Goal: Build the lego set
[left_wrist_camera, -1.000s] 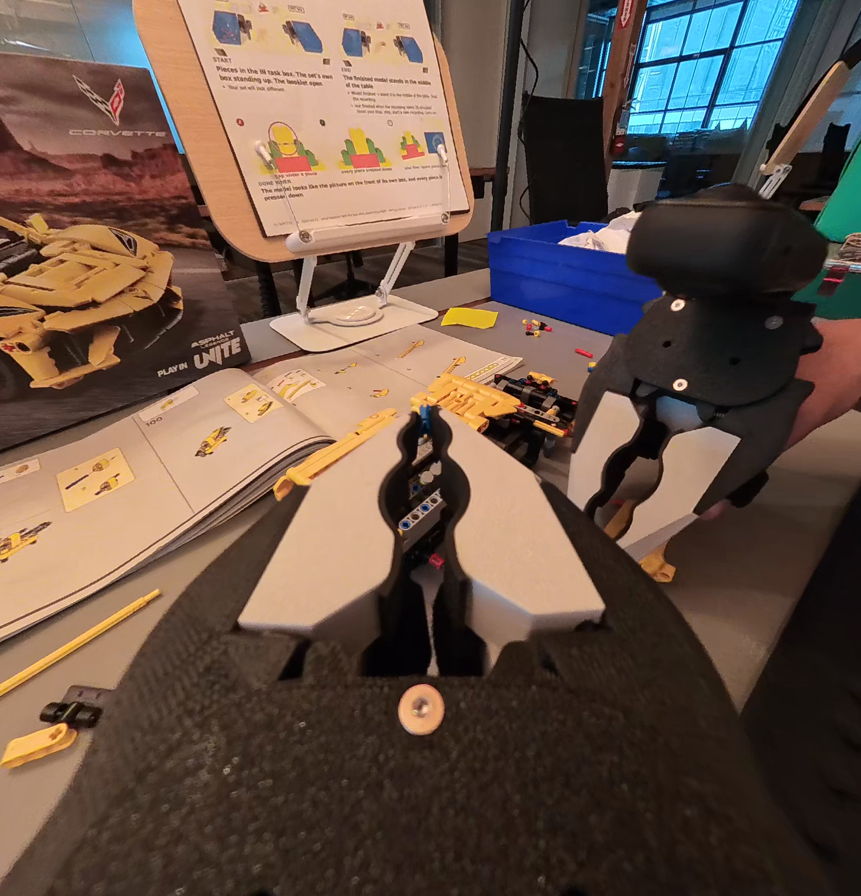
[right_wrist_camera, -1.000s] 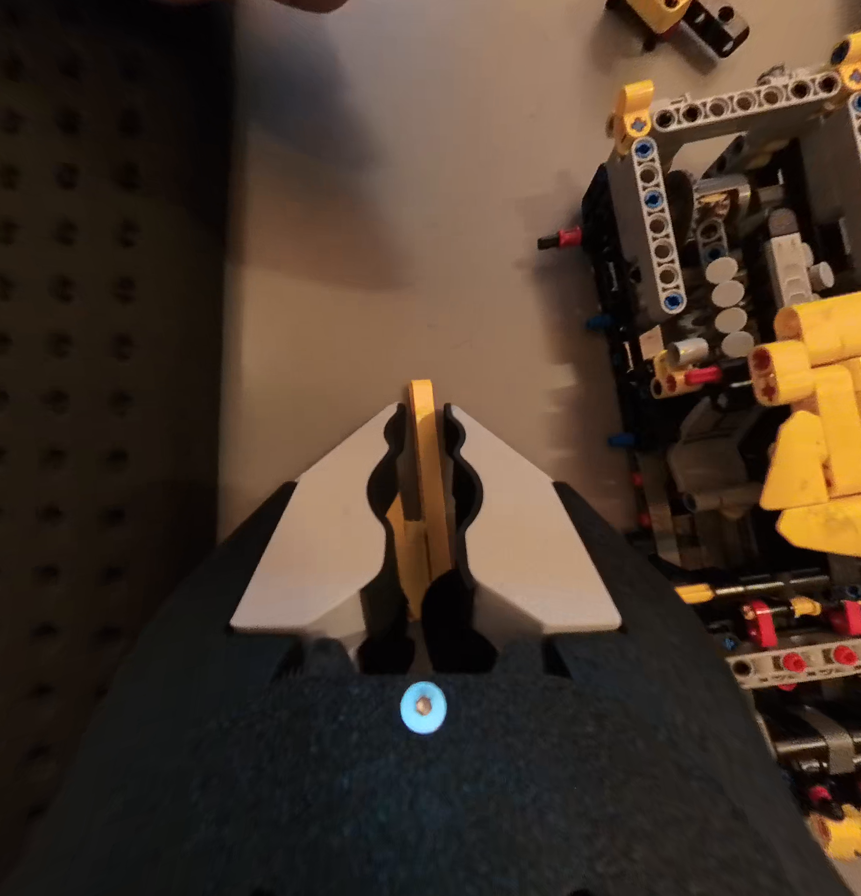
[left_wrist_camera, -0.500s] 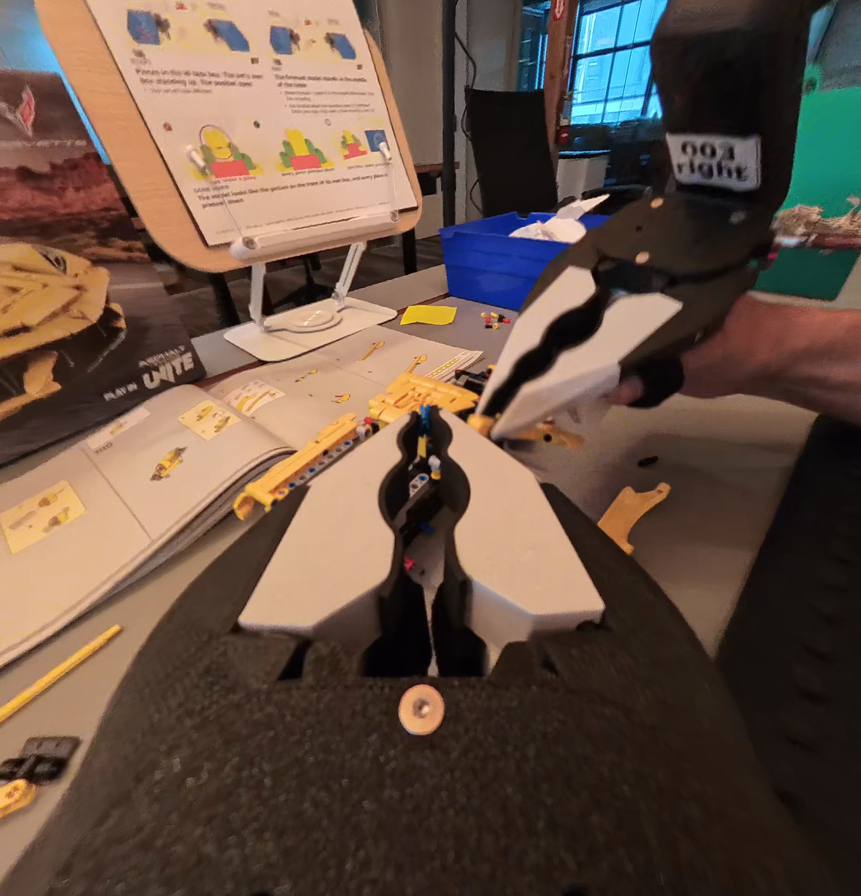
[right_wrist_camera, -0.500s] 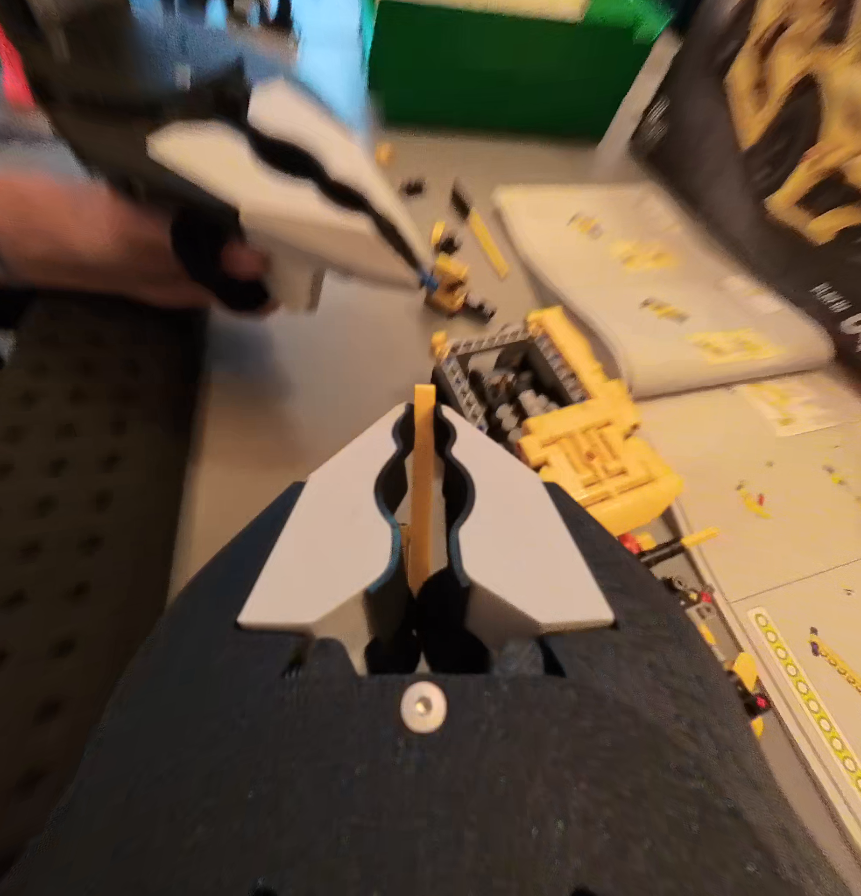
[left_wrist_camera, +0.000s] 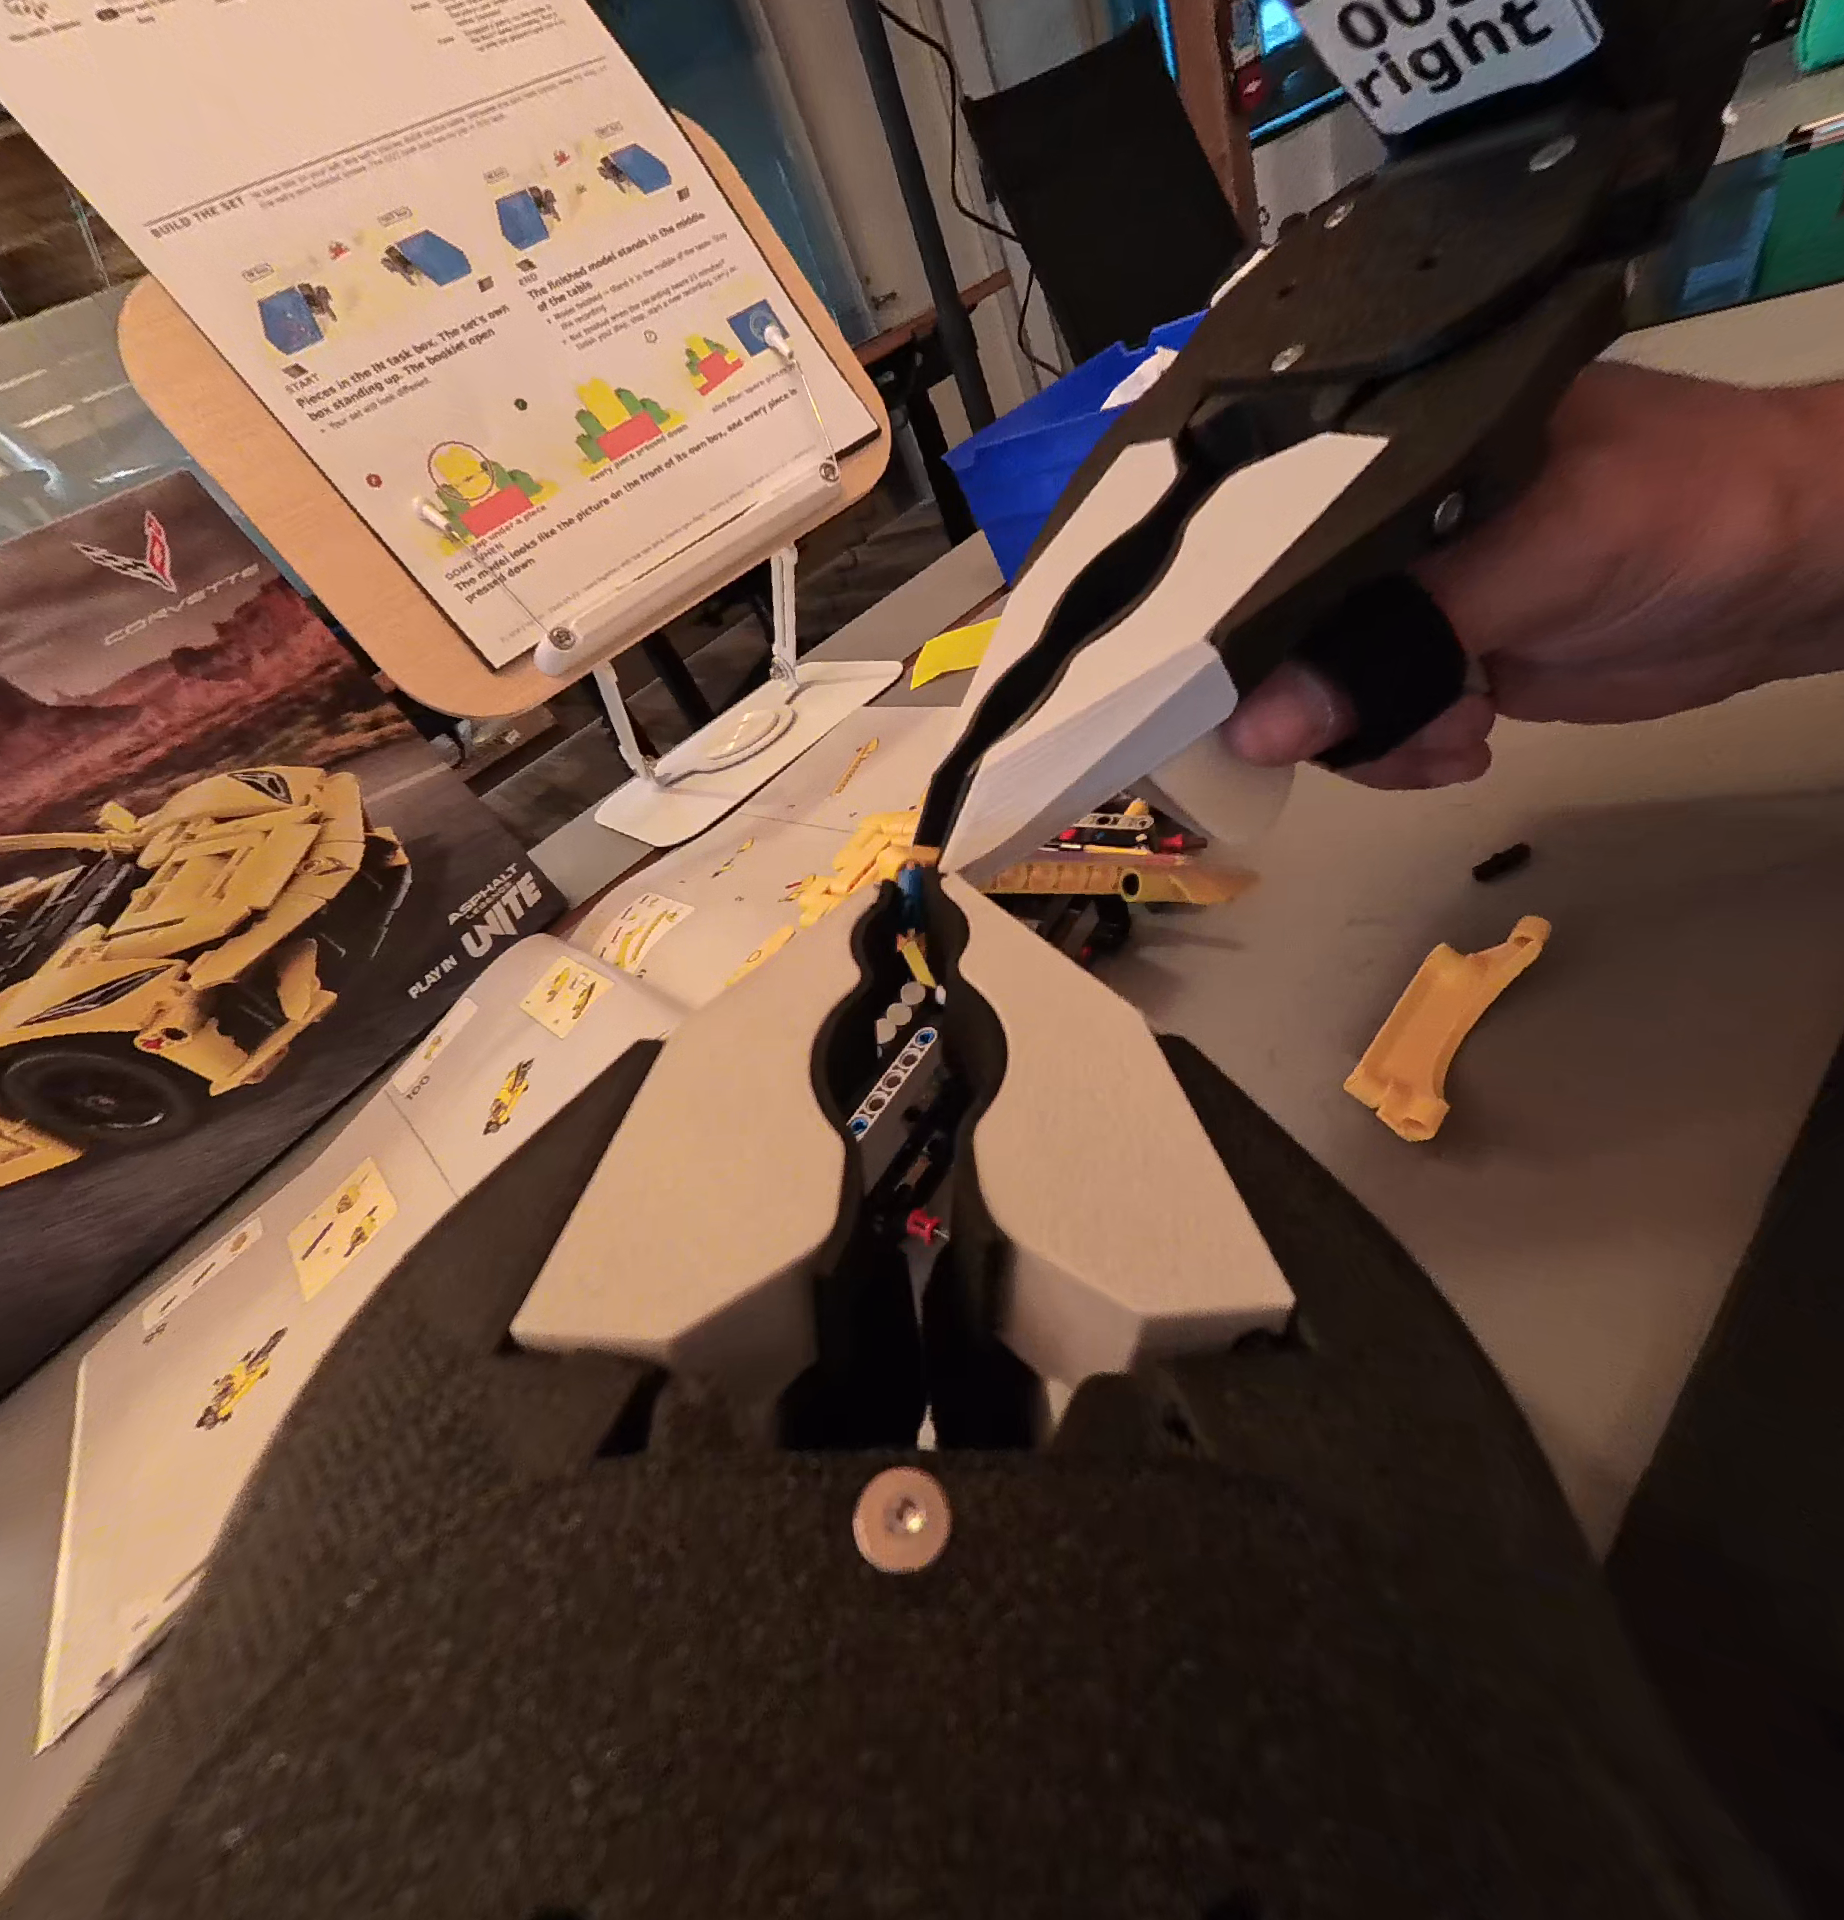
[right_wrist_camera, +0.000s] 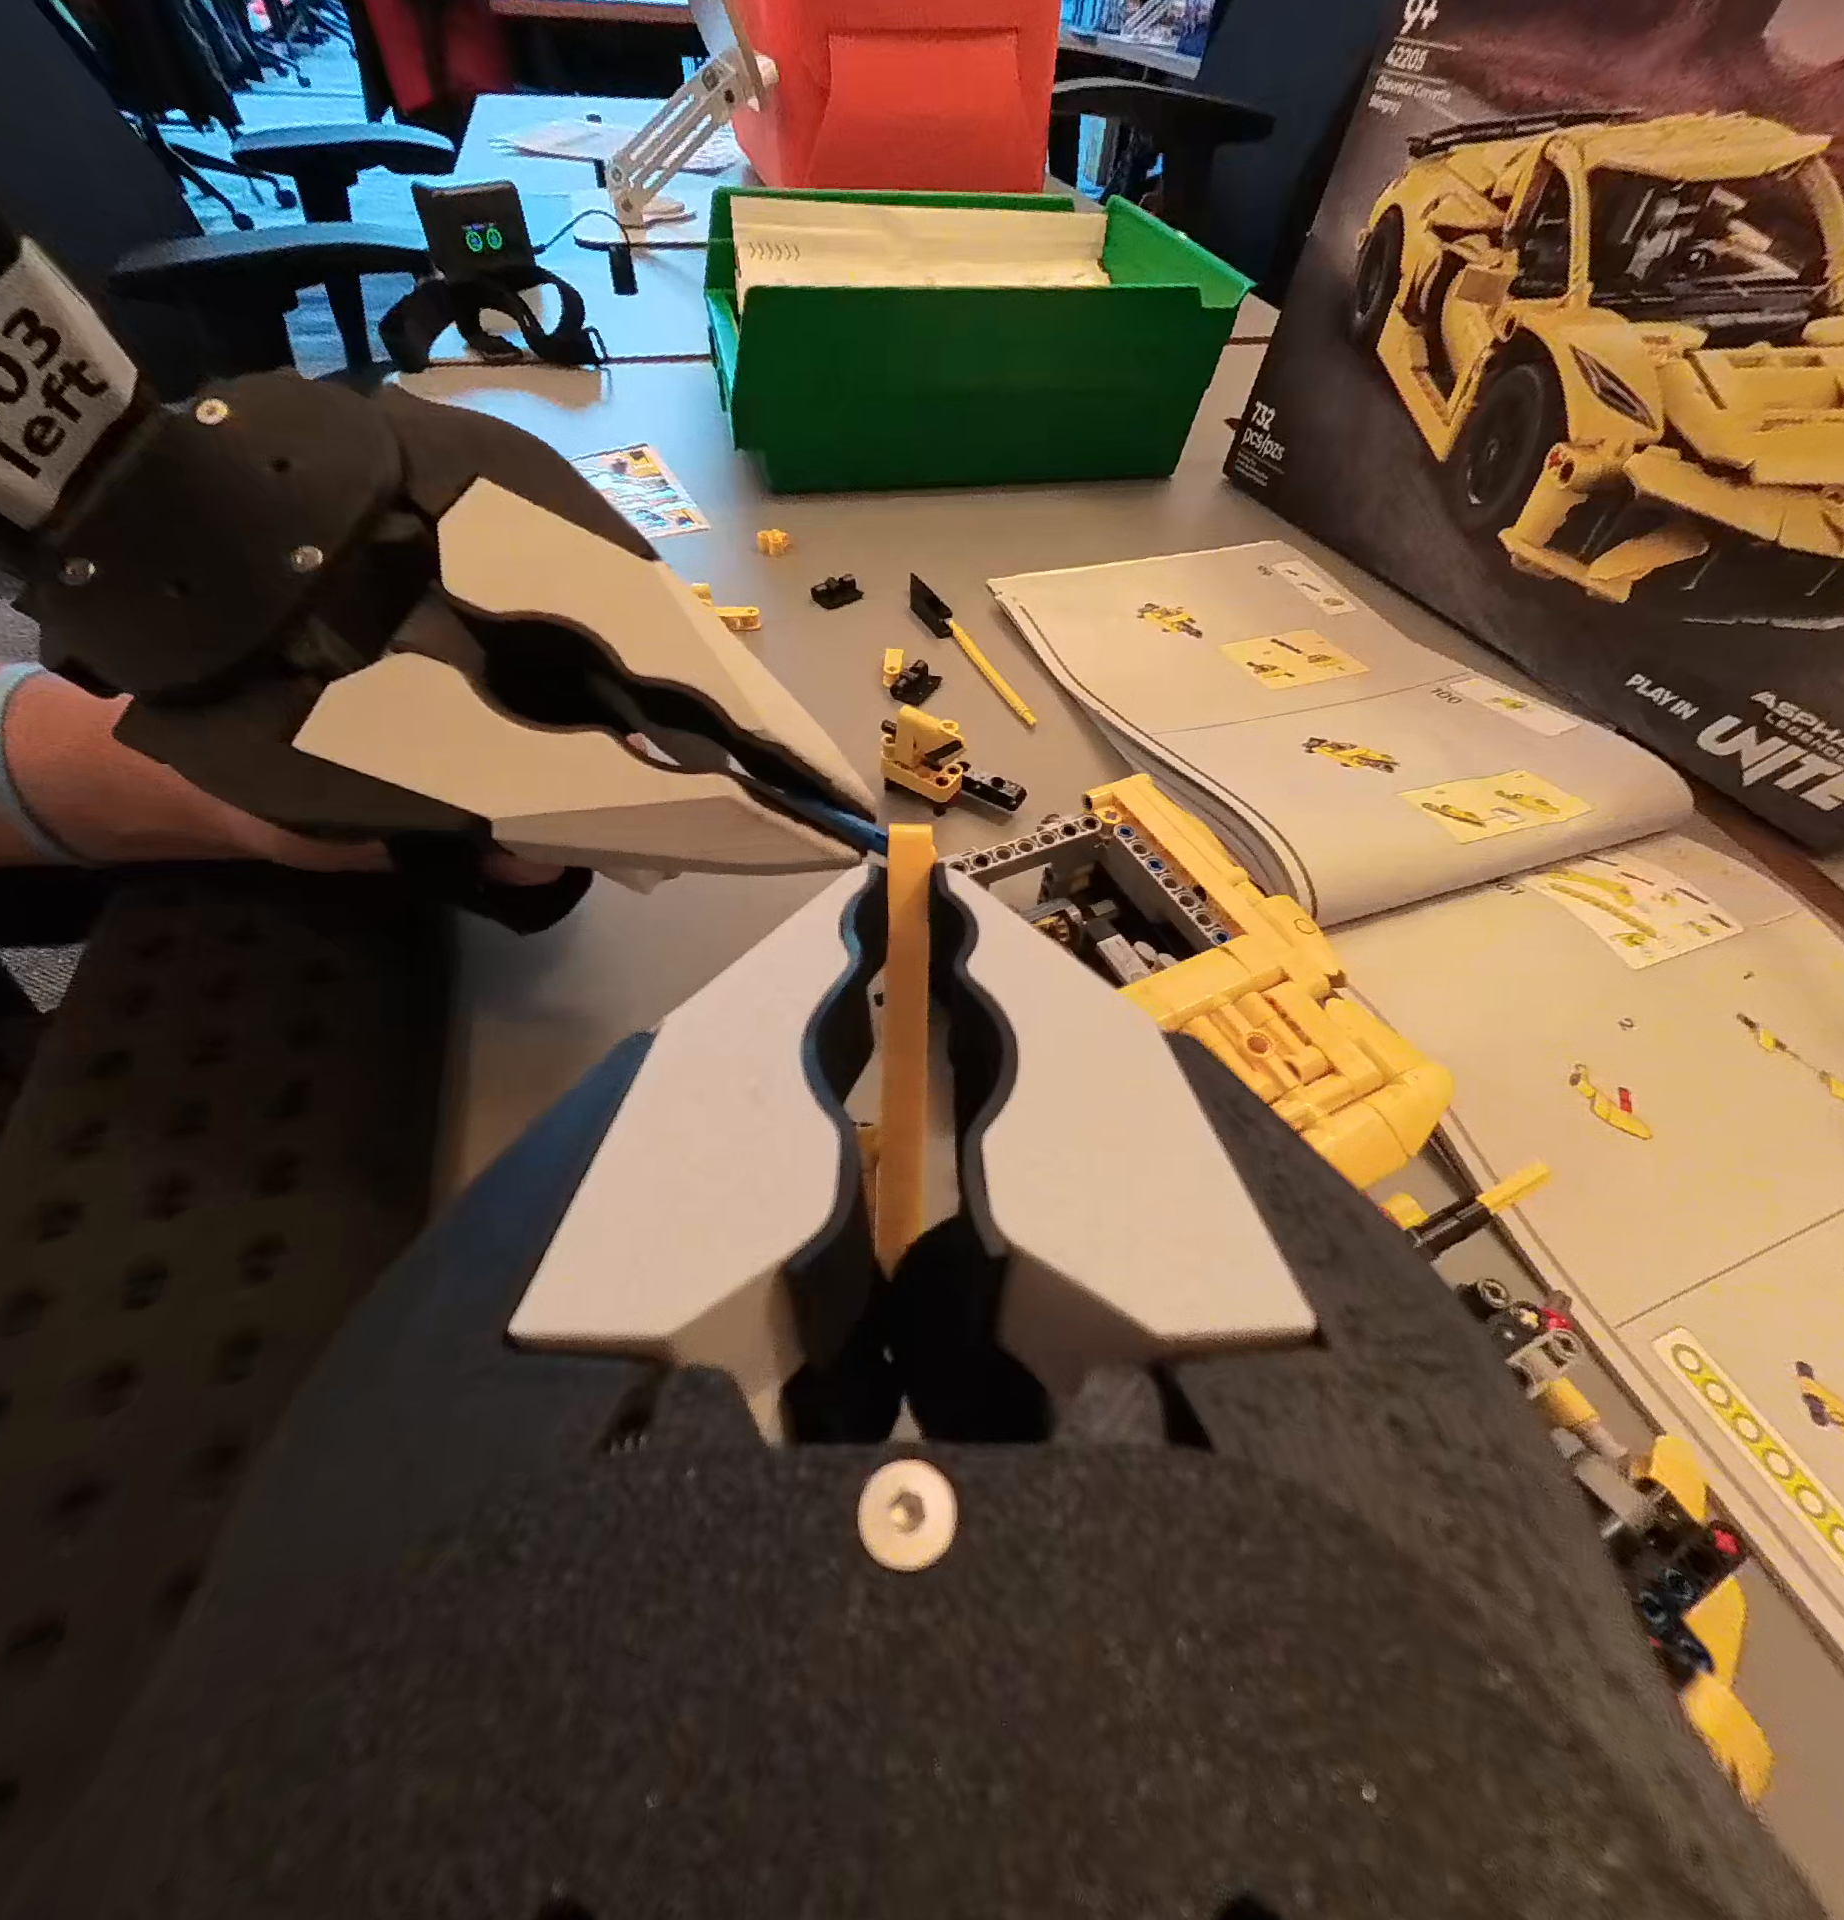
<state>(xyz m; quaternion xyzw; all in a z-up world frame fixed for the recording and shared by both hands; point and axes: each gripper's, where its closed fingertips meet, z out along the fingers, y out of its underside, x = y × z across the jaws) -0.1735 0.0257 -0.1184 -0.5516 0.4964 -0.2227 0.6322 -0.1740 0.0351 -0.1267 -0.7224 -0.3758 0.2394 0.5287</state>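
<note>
At frame centre, the right gripper (right_wrist_camera: 902, 868) clamps a flat yellow plastic lego panel (right_wrist_camera: 905, 1029); the left gripper (right_wrist_camera: 864, 829), from the left, pinches a small blue plastic pin (right_wrist_camera: 858, 828) against its tip. The step looks like pinning the panel: next, line the pin up with a hole and press it in. The half-built yellow-and-grey lego car (right_wrist_camera: 1224, 971) lies on the table right of centre.

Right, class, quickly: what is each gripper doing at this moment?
Left gripper: shut on a small blue pin.
Right gripper: shut on a flat yellow piece.

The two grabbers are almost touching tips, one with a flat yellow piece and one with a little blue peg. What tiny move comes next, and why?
Probably ease the left gripper forward so its blue pin enters the yellow piece clamped in the right gripper; the pin's tip sits right beside that piece's top end.
</note>
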